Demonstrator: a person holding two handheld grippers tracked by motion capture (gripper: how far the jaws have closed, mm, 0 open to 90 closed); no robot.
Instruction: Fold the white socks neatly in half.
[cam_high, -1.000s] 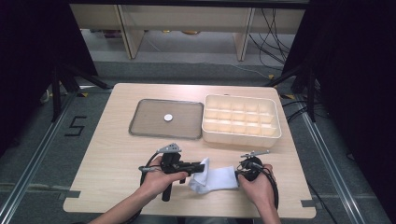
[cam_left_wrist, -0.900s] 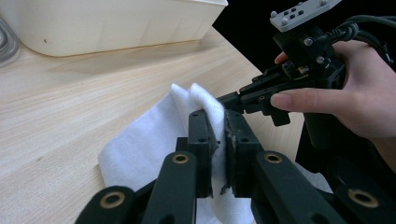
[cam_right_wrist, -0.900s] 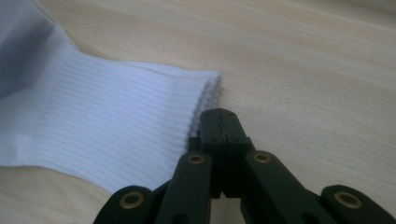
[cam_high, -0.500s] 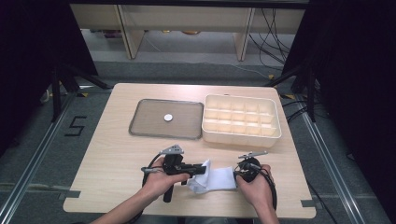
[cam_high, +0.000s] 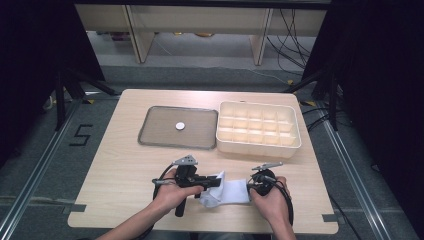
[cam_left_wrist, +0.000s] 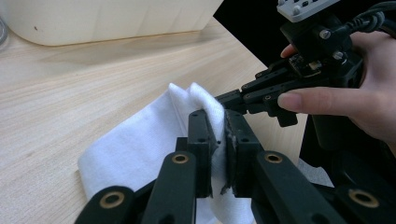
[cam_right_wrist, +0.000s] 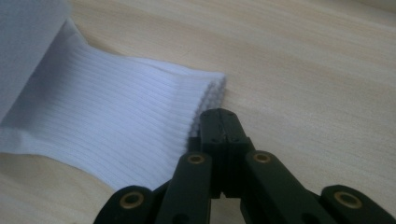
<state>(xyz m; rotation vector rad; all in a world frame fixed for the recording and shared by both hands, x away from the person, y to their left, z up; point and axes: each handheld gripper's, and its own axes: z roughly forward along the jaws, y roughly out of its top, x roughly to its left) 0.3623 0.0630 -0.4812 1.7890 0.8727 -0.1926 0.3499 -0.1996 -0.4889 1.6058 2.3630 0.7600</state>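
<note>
Currently the white sock (cam_high: 227, 191) lies on the tabletop (cam_high: 125, 165) near its front edge, one end clamped in the left claw (cam_left_wrist: 218, 140), the ribbed cuff at the clenched right claw (cam_right_wrist: 219, 122).

Wood table (cam_high: 125, 165) w/ grey tray (cam_high: 160, 135), compartment box (cam_high: 258, 145), white cloth (cam_high: 230, 192).

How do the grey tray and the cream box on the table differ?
The grey tray is flat, shallow and undivided, holding one small white disc; the cream box is deeper, split into many compartments, with nothing visible inside. The tray lies left of the box. Both are rectangular and rest on the table.
</note>
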